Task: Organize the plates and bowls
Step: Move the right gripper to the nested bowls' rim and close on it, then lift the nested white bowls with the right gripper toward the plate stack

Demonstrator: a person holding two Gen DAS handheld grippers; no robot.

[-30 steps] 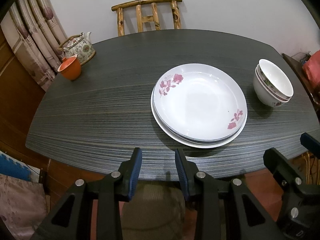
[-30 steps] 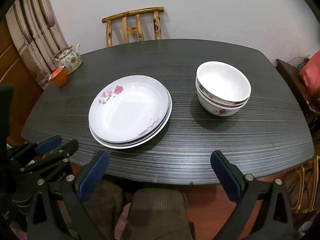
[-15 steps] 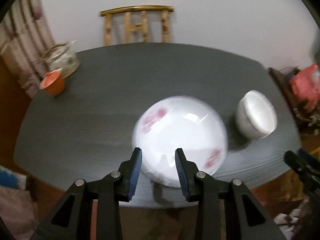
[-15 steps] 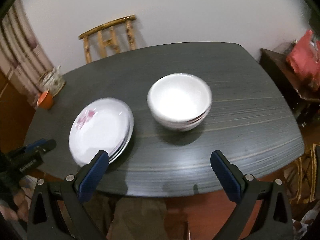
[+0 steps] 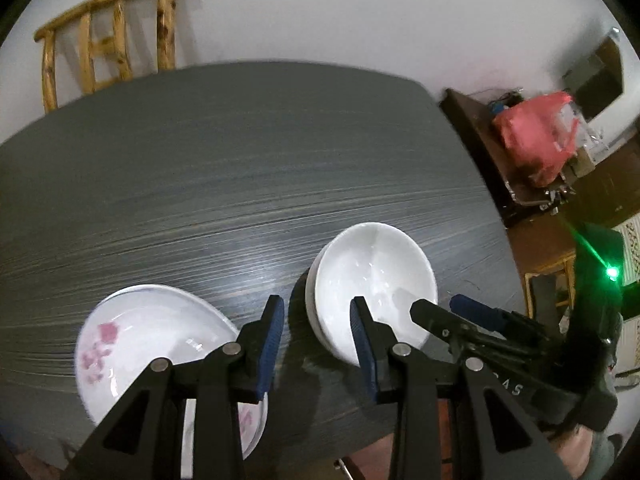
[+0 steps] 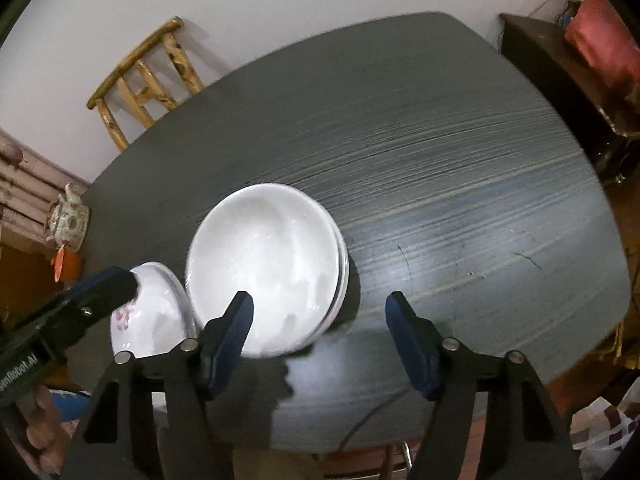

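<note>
Left wrist view looks down my left gripper [image 5: 316, 332], whose jaws stand partly apart with only bare table [image 5: 224, 168] between the pads, gripping nothing. Its right finger overlaps the near-left rim of the stacked white bowls [image 5: 372, 280]; with the blur I cannot tell whether it touches them. The stacked flowered plates [image 5: 152, 344] lie at lower left, partly under my left finger and reaching close to the table's near edge. My right gripper [image 5: 456, 312] comes in from the right, its tips at the bowls' near-right rim. Only this view shows the green light glowing on that tool's body.

Right wrist view gives the other side: my right gripper [image 6: 320, 320] has its jaws closing, still apart, and the pads press on nothing. The left finger covers the near rim of the bowls [image 6: 264, 264], and the right finger hangs over bare table to their right. Here the bowls' two rims show as a nested pair. The plates [image 6: 148, 316] sit just beside them, half hidden by my left gripper [image 6: 100, 284]. Only this view shows the teapot [image 6: 66, 220] and orange cup [image 6: 66, 266] at the table's far-left edge. Both views show the wooden chair [image 6: 140, 80] against the wall.
</note>
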